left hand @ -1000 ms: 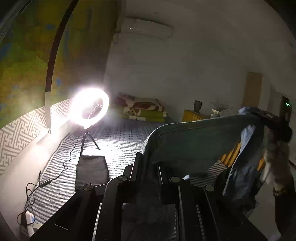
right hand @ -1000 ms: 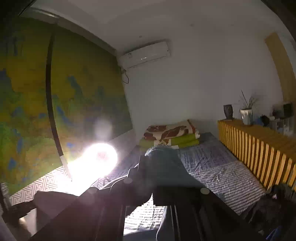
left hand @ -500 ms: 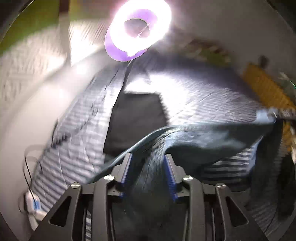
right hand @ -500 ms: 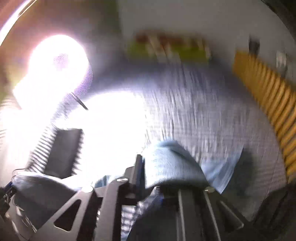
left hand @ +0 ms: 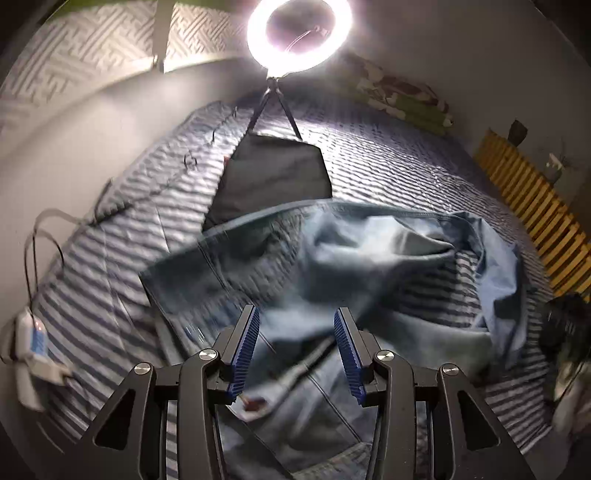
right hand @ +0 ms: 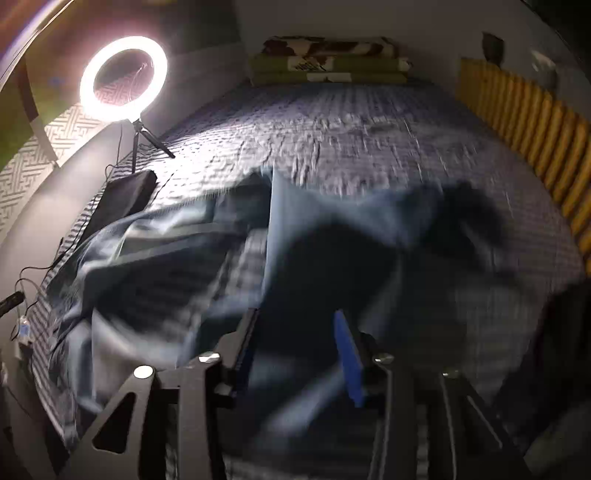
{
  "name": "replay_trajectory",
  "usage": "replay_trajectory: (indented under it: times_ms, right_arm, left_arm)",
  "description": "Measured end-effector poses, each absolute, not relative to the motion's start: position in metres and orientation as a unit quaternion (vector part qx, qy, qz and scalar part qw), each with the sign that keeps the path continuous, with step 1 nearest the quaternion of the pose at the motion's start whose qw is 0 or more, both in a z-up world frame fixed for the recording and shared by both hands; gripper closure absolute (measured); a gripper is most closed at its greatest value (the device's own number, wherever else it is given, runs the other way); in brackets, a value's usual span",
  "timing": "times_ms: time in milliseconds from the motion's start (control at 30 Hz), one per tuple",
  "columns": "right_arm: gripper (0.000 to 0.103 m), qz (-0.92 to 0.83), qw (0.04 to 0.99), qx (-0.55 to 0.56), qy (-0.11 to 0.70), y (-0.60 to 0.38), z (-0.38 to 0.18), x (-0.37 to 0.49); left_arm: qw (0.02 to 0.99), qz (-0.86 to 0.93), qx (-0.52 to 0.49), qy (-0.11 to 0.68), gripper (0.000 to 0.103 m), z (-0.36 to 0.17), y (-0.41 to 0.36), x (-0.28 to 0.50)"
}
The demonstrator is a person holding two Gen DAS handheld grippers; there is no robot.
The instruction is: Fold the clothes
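Observation:
A blue-grey garment lies rumpled across the striped bedcover, its cloth still blurred. My left gripper hangs just above the garment's near part, its jaws opening, and the blue pads stand apart with no cloth pinched between them. In the right wrist view the same garment spreads to the left and under my right gripper. Its jaws are also opening. Dark blurred cloth shows in the gap below, not pressed by the pads.
A lit ring light on a small tripod stands at the bed's far left, behind a dark folded item. Cables and a white power strip lie at the left edge. Folded blankets sit at the head. A yellow slatted unit lines the right.
Both grippers came down from holding the garment up in the air to just over the bed. Their jaws opened and the garment dropped onto the bedcover.

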State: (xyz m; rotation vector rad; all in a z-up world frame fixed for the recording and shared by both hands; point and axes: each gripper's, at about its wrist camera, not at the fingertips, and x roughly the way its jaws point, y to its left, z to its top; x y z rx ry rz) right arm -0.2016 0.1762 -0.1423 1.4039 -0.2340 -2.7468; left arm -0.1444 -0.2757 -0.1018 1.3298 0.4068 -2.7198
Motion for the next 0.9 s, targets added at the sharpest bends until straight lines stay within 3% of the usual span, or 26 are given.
replay_trajectory:
  times_ms: [67, 167, 367, 433, 467, 500, 900]
  right_arm:
    - [0.04, -0.883, 0.016, 0.46, -0.09, 0.176, -0.16, -0.187]
    - [0.034, -0.868, -0.016, 0.47, -0.16, 0.183, -0.185, -0.168]
    - [0.033, -0.826, -0.019, 0.53, -0.19, 0.173, -0.225, -0.19]
    - [0.041, -0.822, -0.026, 0.541, -0.174, 0.166, -0.231, -0.199]
    - [0.07, -0.824, -0.027, 0.541, -0.165, 0.164, -0.23, -0.199]
    - [0.093, -0.824, -0.012, 0.544, -0.159, 0.163, -0.228, -0.201]
    - [0.095, -0.889, 0.058, 0.428, -0.151, 0.197, -0.07, -0.254]
  left_arm:
    - [0.041, -0.886, 0.438, 0.146, 0.057, -0.111, -0.272, -0.14]
    - [0.034, -0.881, 0.447, 0.155, 0.057, -0.124, -0.265, -0.138]
    - [0.033, -0.881, 0.446, 0.157, 0.057, -0.13, -0.264, -0.132]
    - [0.037, -0.881, 0.444, 0.16, 0.057, -0.129, -0.269, -0.128]
    - [0.04, -0.881, 0.444, 0.16, 0.057, -0.128, -0.271, -0.127]
    - [0.042, -0.881, 0.443, 0.161, 0.057, -0.128, -0.275, -0.125]
    - [0.053, -0.884, 0.438, 0.157, 0.057, -0.129, -0.283, -0.128]
